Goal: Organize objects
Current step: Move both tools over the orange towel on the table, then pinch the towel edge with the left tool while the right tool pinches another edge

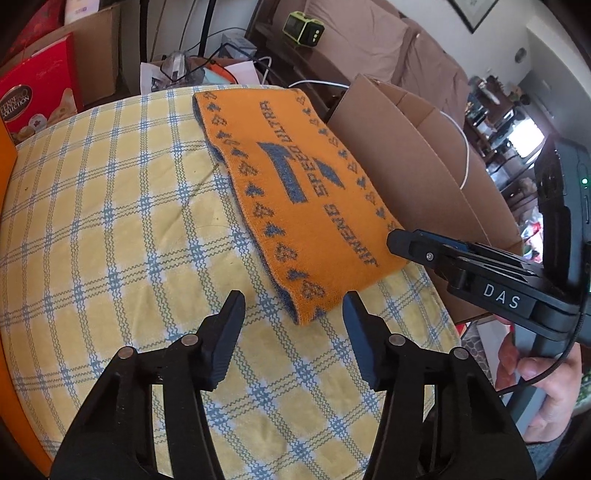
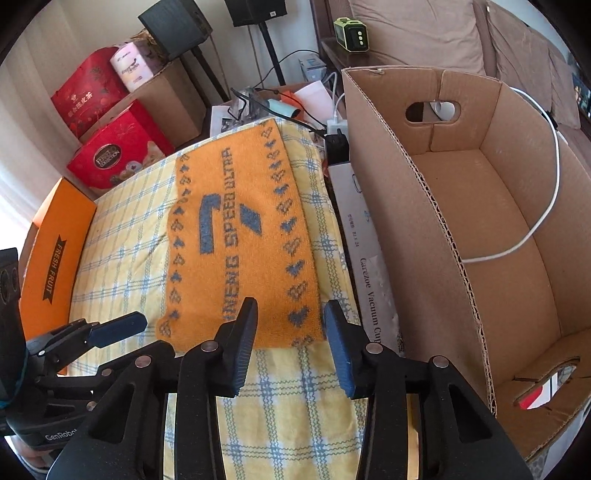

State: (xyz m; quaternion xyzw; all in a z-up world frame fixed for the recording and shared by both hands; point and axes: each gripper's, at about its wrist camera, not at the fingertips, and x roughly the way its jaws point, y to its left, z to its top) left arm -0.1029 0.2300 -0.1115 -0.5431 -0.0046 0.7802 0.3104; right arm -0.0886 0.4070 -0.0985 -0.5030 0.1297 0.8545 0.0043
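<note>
The folded orange towel [image 1: 295, 192] lay at the checked counter's [image 1: 122, 236] right edge, beside an open cardboard box [image 2: 517, 229]. Left tongs [image 1: 293, 306] and right tongs [image 2: 290, 314] straddled its near corners, unclosed, gripping nothing.

Room background, daylight. Brown sofa [image 2: 424, 33] with loose back cushions at 1 o'clock, against a white wall [image 1: 517, 22] that carries a dark-framed picture [image 1: 474, 13]. Green-and-black device [image 2: 352, 35] on a dark side table [image 2: 332, 48] at 12 o'clock. Black speaker [image 2: 175, 24] on a stand at 11 o'clock. Stacked cardboard cartons [image 2: 173, 96] and red gift boxes [image 2: 118, 151] at 10 o'clock. Bright light enters from 9 o'clock. Cluttered shelving [image 1: 495, 107] at 3 o'clock in the left wrist view.
</note>
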